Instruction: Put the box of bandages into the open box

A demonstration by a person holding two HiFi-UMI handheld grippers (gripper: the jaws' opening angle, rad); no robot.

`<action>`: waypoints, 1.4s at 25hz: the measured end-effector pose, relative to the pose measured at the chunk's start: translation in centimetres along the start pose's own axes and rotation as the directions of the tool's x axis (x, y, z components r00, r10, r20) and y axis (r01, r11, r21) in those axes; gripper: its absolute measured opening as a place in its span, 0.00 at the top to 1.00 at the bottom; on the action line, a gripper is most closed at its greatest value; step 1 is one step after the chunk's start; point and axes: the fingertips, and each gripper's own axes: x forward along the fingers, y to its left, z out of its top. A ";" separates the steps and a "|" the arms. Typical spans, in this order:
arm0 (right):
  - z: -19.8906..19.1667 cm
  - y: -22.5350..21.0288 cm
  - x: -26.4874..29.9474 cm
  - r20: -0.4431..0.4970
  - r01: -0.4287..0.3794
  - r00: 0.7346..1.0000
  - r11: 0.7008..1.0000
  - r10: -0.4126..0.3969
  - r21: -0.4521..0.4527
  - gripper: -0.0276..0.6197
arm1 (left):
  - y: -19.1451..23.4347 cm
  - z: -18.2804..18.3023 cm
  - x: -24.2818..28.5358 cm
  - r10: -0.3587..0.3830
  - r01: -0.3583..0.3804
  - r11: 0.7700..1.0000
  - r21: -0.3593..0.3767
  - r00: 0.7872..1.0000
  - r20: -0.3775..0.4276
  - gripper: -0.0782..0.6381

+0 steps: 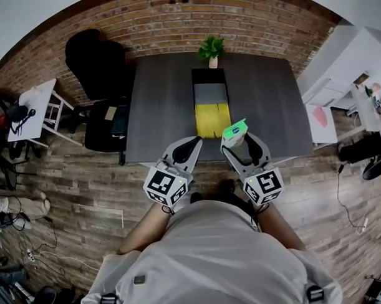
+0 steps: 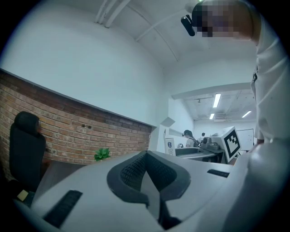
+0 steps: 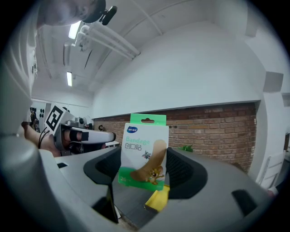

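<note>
The box of bandages [image 1: 235, 130] is white and green with a cartoon print, and it stands upright between the jaws of my right gripper [image 1: 232, 141], which is shut on it just above the table's near edge. In the right gripper view the bandage box [image 3: 144, 152] fills the gap of the right gripper [image 3: 146, 174]. The open box [image 1: 211, 120] lies in the middle of the dark table [image 1: 161, 103], with yellow flaps spread toward me and a grey inside; a yellow flap [image 3: 158, 200] shows below the bandages. My left gripper [image 1: 192, 144] is shut and holds nothing, left of the right one; its jaws [image 2: 147, 158] meet.
A small potted plant [image 1: 211, 48] stands at the table's far edge by the brick wall. A black office chair [image 1: 97, 63] and a dark stool [image 1: 107, 123] are at the table's left. A white side table [image 1: 31, 109] is far left, white desks [image 1: 346, 66] at the right.
</note>
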 end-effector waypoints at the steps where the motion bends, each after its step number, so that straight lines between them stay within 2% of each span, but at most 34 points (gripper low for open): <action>1: -0.2 -0.2 0.4 -0.002 -0.004 1.000 1.000 0.004 0.002 0.48 | 0.4 -0.2 0.1 0.007 -0.007 1.000 -0.002 1.000 -0.003 0.87; 8: -1.5 -1.7 4.5 -0.018 -0.061 0.998 0.998 0.062 0.024 0.48 | 3.1 -1.2 1.3 0.067 -0.068 0.998 -0.012 0.997 -0.029 0.87; 14: -2.0 -3.8 8.4 -0.032 -0.120 0.992 0.992 0.121 0.024 0.48 | 5.2 -2.2 4.3 0.106 -0.107 0.994 -0.014 0.993 -0.052 0.87; 22: -4.5 -8.7 13.1 -0.126 -0.203 0.971 0.979 0.204 0.021 0.48 | 8.3 -4.0 9.7 0.167 -0.170 0.985 -0.030 0.982 -0.089 0.87; 30: -8.5 -11.8 17.5 -0.228 -0.274 0.934 0.961 0.277 0.044 0.48 | 12.1 -7.2 13.2 0.226 -0.236 0.970 -0.059 0.963 -0.146 0.87; 35: -13.3 -12.4 19.8 -0.345 -0.330 0.877 0.941 0.333 0.069 0.48 | 14.0 -9.7 14.7 0.248 -0.267 0.960 -0.081 0.950 -0.188 0.87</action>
